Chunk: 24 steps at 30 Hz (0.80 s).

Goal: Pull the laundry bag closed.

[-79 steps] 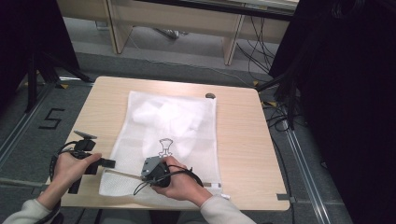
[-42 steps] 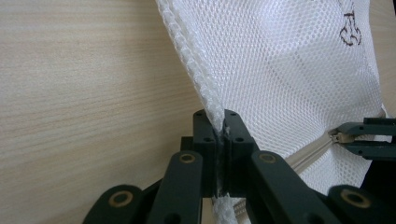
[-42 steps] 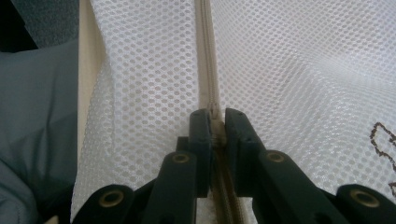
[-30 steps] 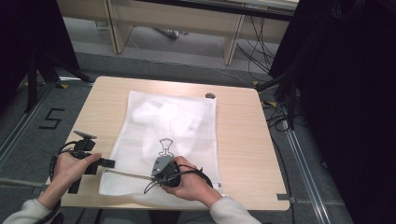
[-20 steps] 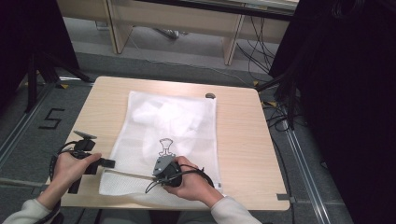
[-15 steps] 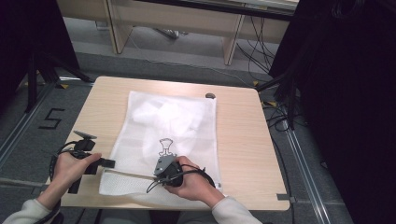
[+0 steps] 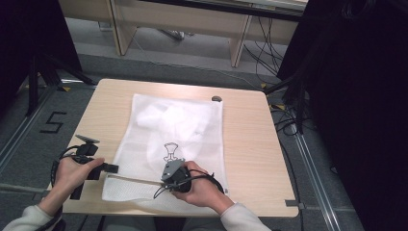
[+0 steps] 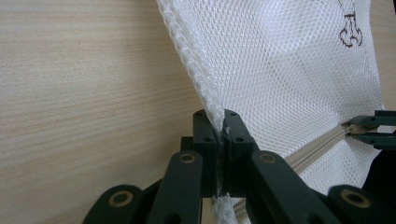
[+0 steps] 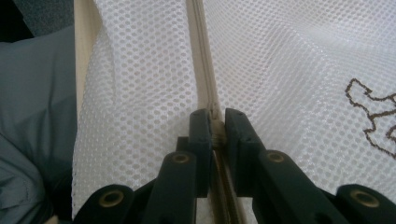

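On the light wood tabletop [image 7: 250,144] a big white mesh laundry bag [image 7: 178,125] is laid out flat, taking up most of the middle w/ its near end at the person's edge. Something white and bunched up can be made out inside it, toward the far half. A small dark brown outline print [image 7: 171,152] is seen on the mesh approx. mid-bag.

Along the near end of the bag a beige zipper [image 9: 201,60] is run across, left to right in the high view, and looks pulled taut between the two grippers.

The left hand-held gripper [image 8: 219,128] is clamped on the bag's left edge seam, near the corner; in the left gripper view the folded mesh edge is pinched tight btw. both black jaws, w/ bare wood to the left of it. It's held by the left hand [image 7: 72,173] at the tabletop's near-left edge.

The right hand-held gripper [image 9: 215,125] is closed on the zipper pull [image 9: 215,128], a small beige bit squeezed btw. the jaws right on the zipper line, approx. halfway along. The right hand [image 7: 202,190] is resting on the mesh near the front edge. A small dark spot [image 7: 216,98] is seen on the wood just past the bag's far right corner.
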{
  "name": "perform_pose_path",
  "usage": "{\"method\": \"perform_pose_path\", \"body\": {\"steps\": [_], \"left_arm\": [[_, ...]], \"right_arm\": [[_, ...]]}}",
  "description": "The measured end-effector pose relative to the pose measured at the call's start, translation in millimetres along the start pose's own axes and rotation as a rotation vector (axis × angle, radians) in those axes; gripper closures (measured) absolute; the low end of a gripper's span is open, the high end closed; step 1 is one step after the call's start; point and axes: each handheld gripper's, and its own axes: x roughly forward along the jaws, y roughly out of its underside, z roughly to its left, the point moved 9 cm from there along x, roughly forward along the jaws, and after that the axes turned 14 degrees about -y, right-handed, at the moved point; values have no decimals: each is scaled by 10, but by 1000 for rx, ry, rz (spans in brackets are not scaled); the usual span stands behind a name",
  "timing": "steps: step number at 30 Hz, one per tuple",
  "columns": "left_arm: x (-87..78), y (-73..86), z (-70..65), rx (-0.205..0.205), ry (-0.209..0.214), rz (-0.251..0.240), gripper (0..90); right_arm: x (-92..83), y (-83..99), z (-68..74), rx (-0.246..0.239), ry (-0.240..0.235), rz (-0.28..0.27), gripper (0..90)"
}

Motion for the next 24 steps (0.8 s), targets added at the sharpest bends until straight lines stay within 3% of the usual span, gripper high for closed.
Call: {"method": "perform_pose_path", "body": {"steps": [1,2,4,8,14,24], "left_arm": [[0,0,0,0,0,0,852],[2,0,1,1,-2,0,852],[2,0,1,0,-2,0,852],[2,0,2,0,-2,0,852],[-1,-1,3,0,-1,-1,852],[-3,-2,3,-1,0,-1,852]], "right_arm": [[0,7,5,10,2,-2,825],[-2,1,-17,-26,-1,1,825],[-6,6,-14,-24,-6,2,825],[-29,29,12,13,-9,1,824],[-46,40,6,1,-10,3,825],[-104,99,14,27,-2,2,825]]}}
